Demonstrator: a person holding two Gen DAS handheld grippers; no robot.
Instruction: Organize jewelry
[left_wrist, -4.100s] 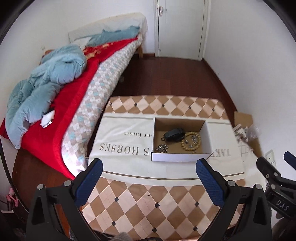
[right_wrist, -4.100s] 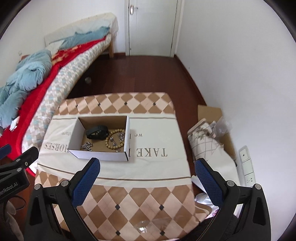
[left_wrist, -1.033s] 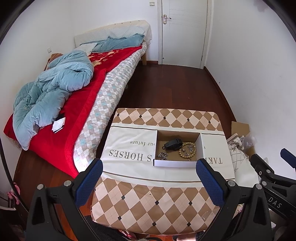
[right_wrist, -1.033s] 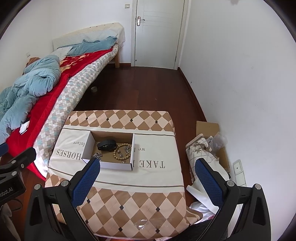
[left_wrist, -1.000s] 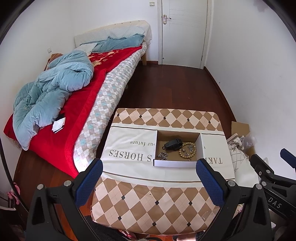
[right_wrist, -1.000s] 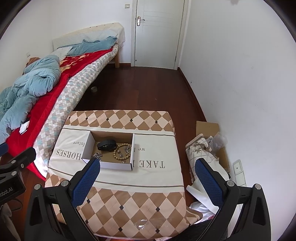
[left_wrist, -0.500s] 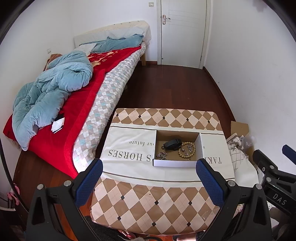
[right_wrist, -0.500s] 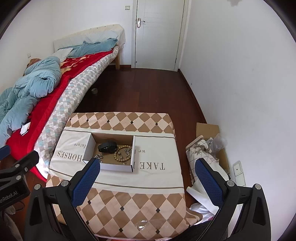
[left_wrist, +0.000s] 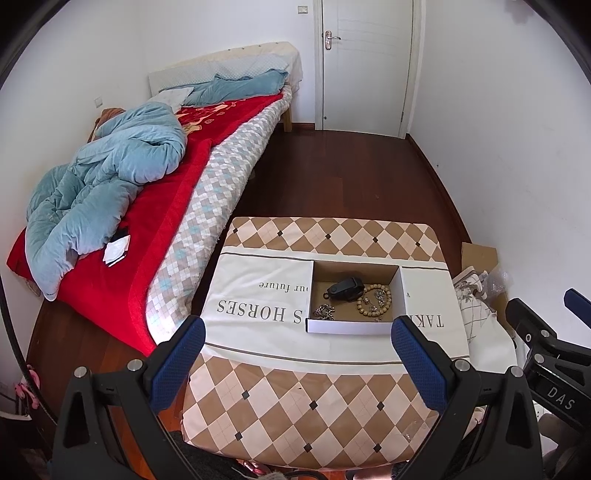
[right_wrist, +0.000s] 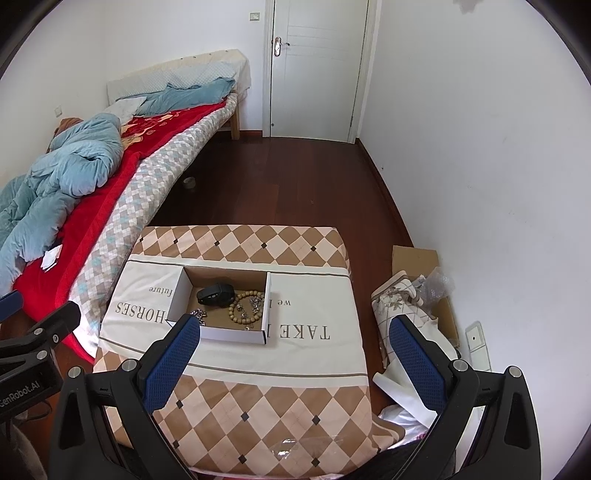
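Both pairs of jaws stand wide apart and hold nothing: the left gripper (left_wrist: 293, 350) fills the bottom of the left wrist view, and the right gripper (right_wrist: 293, 350) does the same in the right wrist view, each hanging well above the surface (left_wrist: 295, 398), which is covered with a brown and cream diamond-patterned cloth crossed by a white band with printed lettering. On that band sits an open cardboard box (left_wrist: 349, 326) with white outer walls, just right of centre in the left wrist view and left of centre in the right wrist view (right_wrist: 236, 334). Inside it lie the jewelry pieces: a black watch-like item (left_wrist: 343, 288) toward the upper left of the box, a wooden bead bracelet (left_wrist: 373, 304) to its right with small silver pieces (left_wrist: 371, 297) inside its ring, and a silver chain (left_wrist: 324, 311) at the lower left corner of the box. The right wrist view shows the same contents, with the bracelet (right_wrist: 242, 308) beside the black item (right_wrist: 214, 294). A bed (left_wrist: 177, 206) with a red blanket and a crumpled light blue duvet (left_wrist: 96, 192) takes up the left of both views. A white door (left_wrist: 364, 66) stands at the top, and a cardboard piece and bags (right_wrist: 413, 291) lie on the dark wood floor at the right.
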